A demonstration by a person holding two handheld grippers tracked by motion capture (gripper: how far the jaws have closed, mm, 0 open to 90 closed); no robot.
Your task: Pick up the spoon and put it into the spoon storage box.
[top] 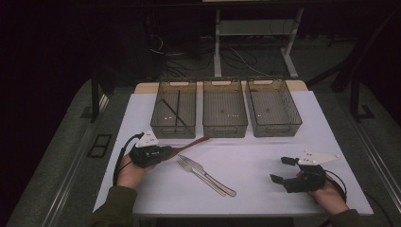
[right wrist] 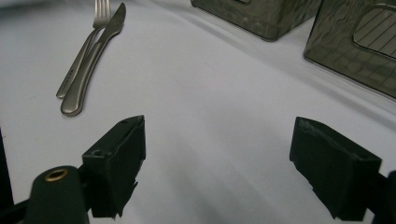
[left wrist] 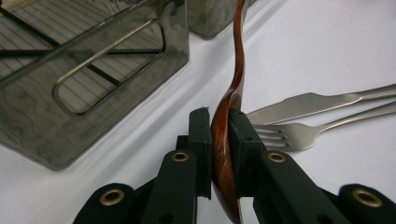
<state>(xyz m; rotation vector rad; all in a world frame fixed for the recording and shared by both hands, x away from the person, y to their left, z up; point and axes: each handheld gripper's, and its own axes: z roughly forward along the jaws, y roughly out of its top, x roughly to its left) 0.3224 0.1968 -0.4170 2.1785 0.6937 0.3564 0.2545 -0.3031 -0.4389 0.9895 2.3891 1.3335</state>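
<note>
— Two hands in the high view?
— Yes. Left gripper [top: 166,152] at lower left lies level, clamping the wooden spoon [top: 191,143]; right gripper [top: 279,170] at lower right gapes wide.
— Left gripper view?
— Pads [left wrist: 201,140] squeeze the spoon bowl at bottom centre, beside fork [left wrist: 299,135] and knife [left wrist: 308,103].
— Right gripper view?
— Jaws wide over bare table [right wrist: 215,93].

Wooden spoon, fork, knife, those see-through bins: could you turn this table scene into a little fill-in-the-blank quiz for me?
1. The left claw is clamped on a wooden ____.
2. The right claw stands ____, with nothing between its jaws.
3. The knife lies right beside the ____ on the white table.
4. The black sticks lie in the ____ of the three bins.

Missing words: spoon; open; fork; left
</note>
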